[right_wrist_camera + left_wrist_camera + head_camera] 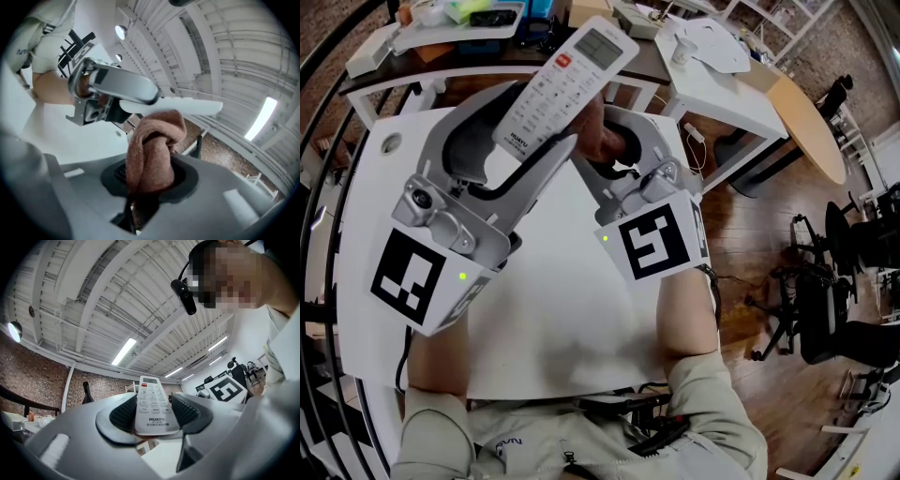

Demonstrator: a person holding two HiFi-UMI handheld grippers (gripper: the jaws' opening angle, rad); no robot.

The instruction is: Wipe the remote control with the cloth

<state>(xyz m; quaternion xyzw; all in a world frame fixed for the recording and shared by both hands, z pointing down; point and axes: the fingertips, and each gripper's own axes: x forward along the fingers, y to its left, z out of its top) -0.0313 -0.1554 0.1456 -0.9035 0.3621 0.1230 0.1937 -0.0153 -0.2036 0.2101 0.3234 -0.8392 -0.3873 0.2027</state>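
The left gripper (534, 131) is clamping the remote control (572, 70) across its lower end, one ribbed pad bearing on each long edge; the button face is looking up and the display end is reaching well beyond the jaw tips, tilting upward over the white table (562, 309). The remote is probably handling as a light, stiff, smooth plastic bar; gripping it by the edges is leaving both broad faces free for wiping, though a hard push at the far end is likely to pivot it between the pads. To its right, the right gripper (150, 178) is pinching the brown cloth (154, 136), its jaws nearly together on a soft, bunched fold that is bulging out past the tips; it is lying about level, aiming across at the left gripper, with the fold sitting right under the remote's back; whether it is actually pressing there I cannot tell.
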